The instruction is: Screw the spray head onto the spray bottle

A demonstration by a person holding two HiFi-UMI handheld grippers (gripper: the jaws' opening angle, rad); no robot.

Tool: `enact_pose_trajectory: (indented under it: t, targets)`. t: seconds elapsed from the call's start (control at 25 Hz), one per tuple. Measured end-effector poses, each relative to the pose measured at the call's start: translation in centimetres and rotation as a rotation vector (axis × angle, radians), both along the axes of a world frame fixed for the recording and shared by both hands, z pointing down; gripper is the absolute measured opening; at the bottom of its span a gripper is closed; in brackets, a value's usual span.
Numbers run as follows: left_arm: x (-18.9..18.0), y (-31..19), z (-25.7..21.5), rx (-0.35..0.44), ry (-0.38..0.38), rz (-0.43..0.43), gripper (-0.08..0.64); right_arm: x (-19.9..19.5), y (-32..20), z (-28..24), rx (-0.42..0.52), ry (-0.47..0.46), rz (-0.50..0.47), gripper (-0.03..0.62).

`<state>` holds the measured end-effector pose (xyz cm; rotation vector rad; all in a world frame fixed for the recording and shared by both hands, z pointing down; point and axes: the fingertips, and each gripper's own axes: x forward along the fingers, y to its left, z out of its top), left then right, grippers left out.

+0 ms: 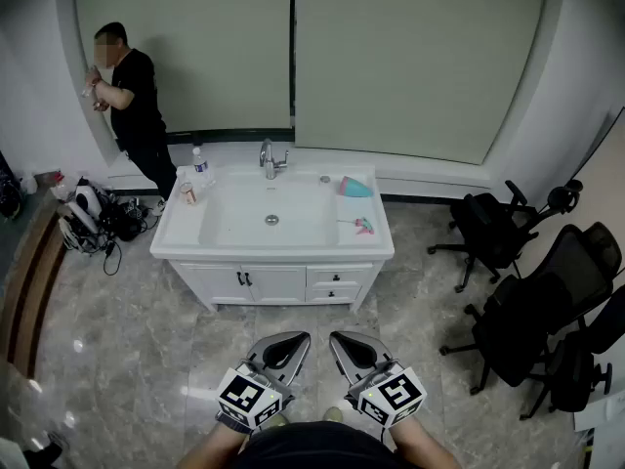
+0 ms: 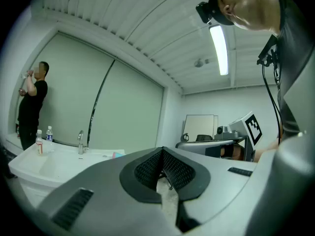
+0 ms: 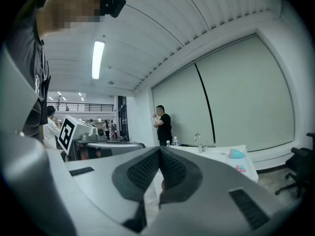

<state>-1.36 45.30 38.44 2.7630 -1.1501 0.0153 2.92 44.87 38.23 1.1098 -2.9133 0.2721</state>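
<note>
- since the washstand (image 1: pixel 179 231) stood well off across the floor, the left gripper (image 1: pixel 291 344) and the right gripper (image 1: pixel 344 344) were carried low in front of the person's body. they were side by side and level, noses aimed at it. this read as a carrying posture, not a working one.
- in its own view the left gripper (image 2: pixel 161 155) had its ribbed pads pressed together at the tip with nothing between them. the right gripper (image 3: pixel 159 154) was closed the same way and just as empty.
- the task's things lay on the right-hand ledge of the washstand, probably set there to be within easy reach of the basin.
- a teal body that i took for the spray bottle (image 1: pixel 355 187) lay at the back near the wall. a small pink-and-teal piece, probably the spray head (image 1: pixel 363 226), lay nearer the front edge. the two were apart, so nothing was screwed on yet.
- the tap (image 1: pixel 269 157) sat at the middle of the back rim.
- counted: two grippers, one spray bottle, one spray head and one tap.
- on the left ledge were two more bottles, a clear water bottle (image 1: pixel 200 164) and a smaller bottle (image 1: pixel 188 192).
- one person (image 1: pixel 132 96) stood by the far-left wall, and at least three black office chairs (image 1: pixel 493 228) were bunched at the right, clear of the way to the basin.
</note>
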Motion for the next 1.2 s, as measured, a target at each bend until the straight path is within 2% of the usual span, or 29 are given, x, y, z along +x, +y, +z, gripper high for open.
enact_pose_trajectory:
  t: [0.56, 0.76, 0.96, 1.2]
  targets:
    - [-0.1, 0.2, 0.3, -0.01, 0.002, 0.003, 0.003, -0.2, 0.2, 0.1, -0.004, -0.005, -0.007, -0.001]
    - [0.3, 0.1, 0.8, -0.029, 0.015, 0.006, 0.003, 0.0, 0.5, -0.1, -0.018, -0.047, -0.038, 0.0]
    - [2.3, -0.3, 1.7, -0.051, 0.018, 0.023, 0.003, 2.0, 0.2, 0.6, -0.019, -0.039, -0.016, 0.0]
    - [6.2, -1.8, 2.5, -0.072, 0.015, 0.02, 0.005, 6.3, -0.2, 1.3, -0.021, -0.031, -0.028, 0.0]
